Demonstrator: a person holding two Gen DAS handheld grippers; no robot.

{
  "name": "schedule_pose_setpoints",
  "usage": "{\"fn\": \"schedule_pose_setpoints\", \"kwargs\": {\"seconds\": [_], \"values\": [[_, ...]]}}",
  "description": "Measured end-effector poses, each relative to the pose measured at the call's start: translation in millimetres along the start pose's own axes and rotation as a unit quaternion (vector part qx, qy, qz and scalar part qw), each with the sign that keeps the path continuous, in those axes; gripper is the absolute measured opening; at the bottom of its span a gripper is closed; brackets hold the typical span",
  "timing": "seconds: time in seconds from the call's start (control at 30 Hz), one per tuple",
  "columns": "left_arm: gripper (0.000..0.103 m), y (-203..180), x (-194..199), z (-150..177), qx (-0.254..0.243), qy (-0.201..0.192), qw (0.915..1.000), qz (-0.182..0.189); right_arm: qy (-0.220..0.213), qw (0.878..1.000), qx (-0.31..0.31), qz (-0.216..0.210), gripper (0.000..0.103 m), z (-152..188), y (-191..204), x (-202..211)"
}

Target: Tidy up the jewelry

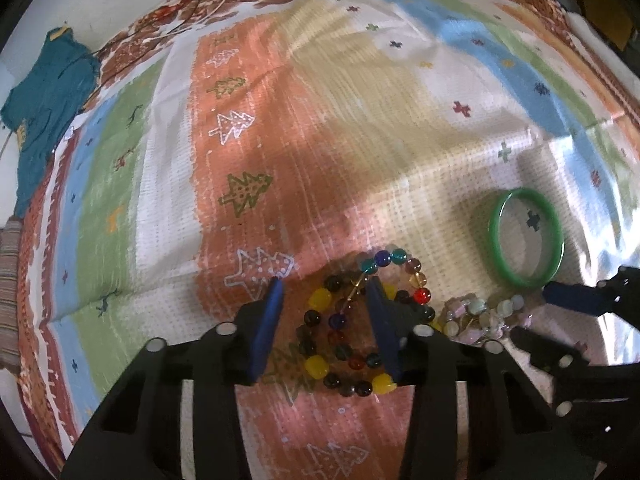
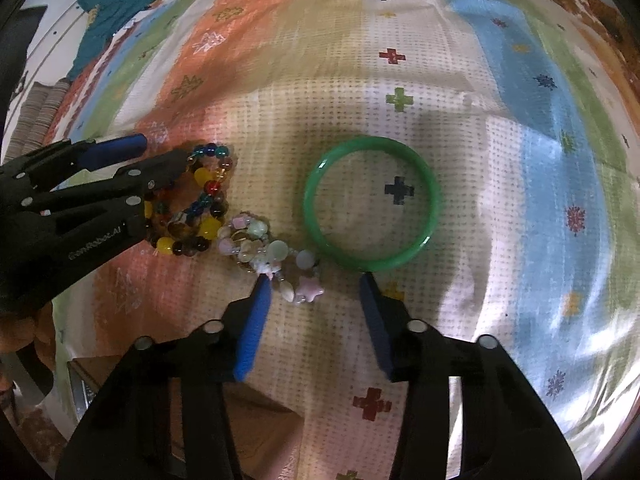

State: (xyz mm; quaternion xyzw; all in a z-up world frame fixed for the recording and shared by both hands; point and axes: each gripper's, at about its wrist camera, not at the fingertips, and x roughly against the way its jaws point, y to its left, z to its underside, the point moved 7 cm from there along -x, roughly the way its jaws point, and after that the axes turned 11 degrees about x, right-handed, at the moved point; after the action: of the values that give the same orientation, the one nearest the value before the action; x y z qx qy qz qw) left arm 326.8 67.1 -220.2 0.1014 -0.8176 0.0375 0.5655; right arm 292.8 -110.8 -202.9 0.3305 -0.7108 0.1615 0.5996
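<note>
Jewelry on the patterned cloth (image 2: 520,160): a multicoloured bead bracelet (image 1: 352,320), a pastel charm bracelet (image 2: 268,252) beside it, then a green bangle (image 2: 372,208). Left gripper (image 1: 326,292) straddles the bead bracelet, jaws part-open. Right gripper (image 2: 314,284), jaws part-open, brackets the pastel bracelet's star end, gripping nothing.

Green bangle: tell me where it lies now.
The green bangle lies flat on the patterned cloth, centre of the right wrist view, right of the pastel bead bracelet.

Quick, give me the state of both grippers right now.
Left gripper: open, fingers down around part of the dark bead bracelet, no grip yet.
Right gripper: open, holding nothing, above the pastel bracelet.
</note>
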Motion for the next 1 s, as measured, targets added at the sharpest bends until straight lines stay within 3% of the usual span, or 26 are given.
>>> {"fn": "schedule_pose_setpoints", "kwargs": {"seconds": [0.07, 0.13, 0.23, 0.67, 1.0], "values": [[0.027, -2, -3, 3, -0.007, 0.002, 1.0, 0.002, 0.0, 1.0, 0.005, 0.007, 0.034, 1, -1, 0], [0.018, -4, -5, 3, -0.012, 0.002, 0.9999, -0.001, 0.001, 1.0, 0.006, 0.001, 0.017, 1, 0, -1], [0.009, -2, -6, 5, -0.018, -0.001, 0.9997, -0.017, 0.001, 1.0, 0.012, 0.005, 0.014, 2, 1, -1], [0.009, 13, 6, 2, 0.03, 0.009, 0.9991, 0.028, -0.023, 1.0, 0.011, 0.0, 0.001, -5, 2, 12], [0.009, 7, 19, 0, 0.025, -0.002, 0.9991, 0.035, -0.022, 1.0, 0.019, 0.002, 0.001, -7, 7, 17]]}}
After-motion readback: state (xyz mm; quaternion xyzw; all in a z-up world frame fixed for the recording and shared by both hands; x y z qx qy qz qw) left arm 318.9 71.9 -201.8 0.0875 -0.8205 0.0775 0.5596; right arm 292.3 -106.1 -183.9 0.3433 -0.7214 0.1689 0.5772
